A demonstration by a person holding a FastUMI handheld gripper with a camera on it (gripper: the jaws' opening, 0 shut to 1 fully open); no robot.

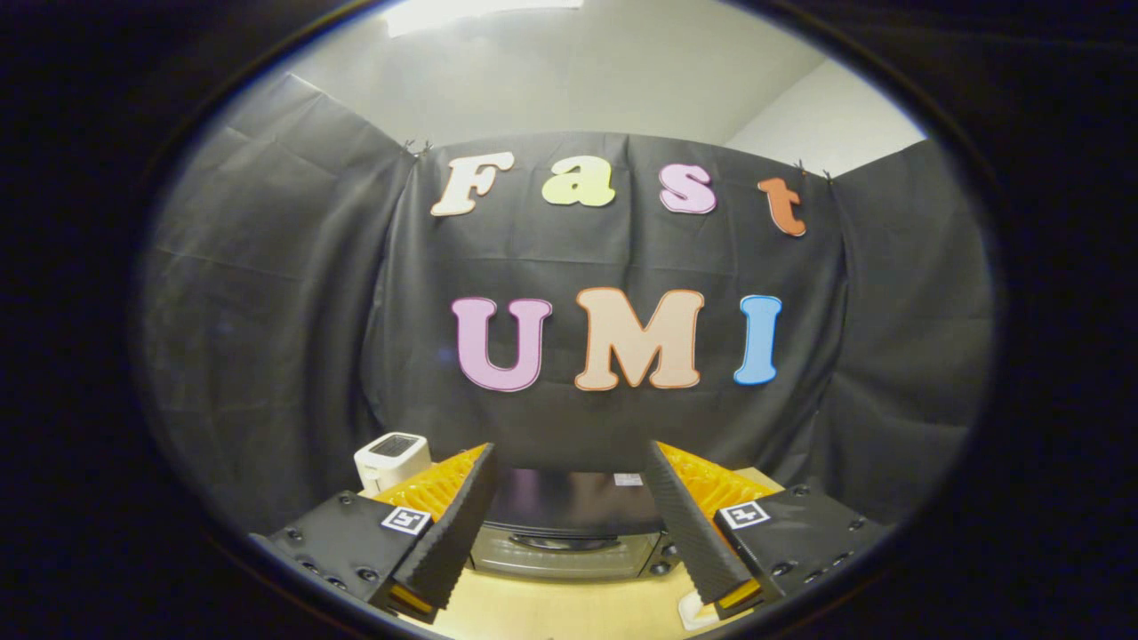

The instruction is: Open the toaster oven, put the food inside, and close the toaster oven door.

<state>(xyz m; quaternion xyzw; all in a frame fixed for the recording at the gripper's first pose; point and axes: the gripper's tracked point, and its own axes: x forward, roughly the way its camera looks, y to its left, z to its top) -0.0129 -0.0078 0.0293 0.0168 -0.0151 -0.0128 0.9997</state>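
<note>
Black toaster oven (569, 524) half-hidden behind spread fingers (444, 533)

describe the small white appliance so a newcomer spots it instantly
Start at the toaster oven on the wooden table, seen between the open gripper fingers. Left of it, beyond the left finger, stands the small white appliance. It alone is white, boxy, with a dark top panel.

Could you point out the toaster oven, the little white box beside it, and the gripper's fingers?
Black-topped silver toaster oven (569, 533): gripper view, on its glass door.
Small white box-shaped appliance (391, 458): gripper view, on its top.
Black ribbed fingers (449, 533): gripper view, on one finger's pad; they stand open.
</note>
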